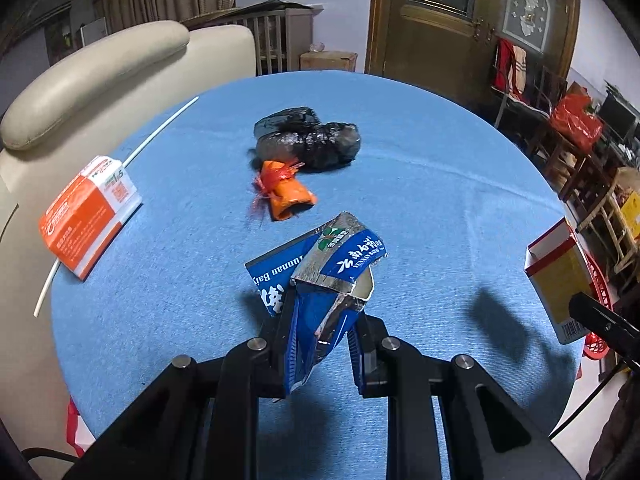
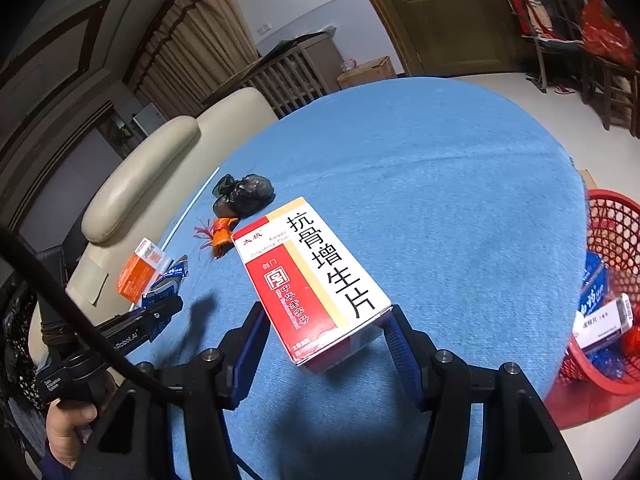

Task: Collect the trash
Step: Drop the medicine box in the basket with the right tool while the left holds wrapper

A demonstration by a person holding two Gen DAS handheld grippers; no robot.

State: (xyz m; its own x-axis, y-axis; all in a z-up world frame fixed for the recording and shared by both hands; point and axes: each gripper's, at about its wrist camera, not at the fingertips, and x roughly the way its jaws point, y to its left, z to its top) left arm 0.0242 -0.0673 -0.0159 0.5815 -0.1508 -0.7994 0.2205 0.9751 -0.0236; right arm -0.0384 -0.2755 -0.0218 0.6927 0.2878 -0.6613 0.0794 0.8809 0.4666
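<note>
My left gripper [image 1: 320,320] is shut on a torn blue carton [image 1: 320,280] and holds it above the blue table [image 1: 440,200]. My right gripper [image 2: 324,320] is shut on a red and white medicine box [image 2: 312,280], held over the table [image 2: 440,180]. That box [image 1: 560,276] shows at the right edge of the left wrist view. On the table lie a black plastic bag [image 1: 308,136], an orange wrapper [image 1: 284,192] and an orange and white box [image 1: 88,216]. A red mesh basket [image 2: 612,240] holding trash stands beside the table on the right.
A white straw [image 1: 160,132] lies along the table's left edge. A beige sofa [image 1: 100,64] stands behind the table on the left. Wooden chairs [image 1: 580,168] and a door [image 1: 440,20] are at the right and back.
</note>
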